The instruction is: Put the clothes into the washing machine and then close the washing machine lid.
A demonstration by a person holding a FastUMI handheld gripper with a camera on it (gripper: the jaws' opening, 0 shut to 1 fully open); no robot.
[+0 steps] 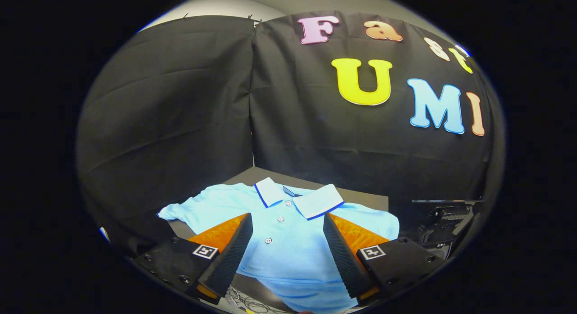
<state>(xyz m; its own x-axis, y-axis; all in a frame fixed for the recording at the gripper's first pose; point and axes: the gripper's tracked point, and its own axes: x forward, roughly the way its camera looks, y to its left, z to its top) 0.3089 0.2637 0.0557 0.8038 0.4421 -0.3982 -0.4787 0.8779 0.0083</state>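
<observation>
Gripper view: we see the light blue polo shirt point(288, 233) spread flat, front up, directly ahead of the gripper point(286, 224). Its button placket runs right down the gap between the two fingers, collar beyond the fingertips and pointing away from us, with a dark blue edge on the white collar. One sleeve sticks out past the left finger point(232, 253), the other shoulder spreads out behind the right finger point(345, 255). The lower part of the shirt sits between and below the fingers, closest to us.

Shirt lies on a dark grey table point(360, 197); we see its far edge and corner just beyond the collar. Black cloth wall point(180, 116) closes the booth behind and to the left of the table, with a seam running down to the table's far corner. To the right of the shirt, beside the table, there is some black hardware point(444, 221); we cannot tell what it is. A few thin cables point(245, 300) show below the left finger.

Gripper fingers are spread wide, nothing between the pads, both hanging above the shirt. We cannot tell if either pad touches the fabric.
</observation>
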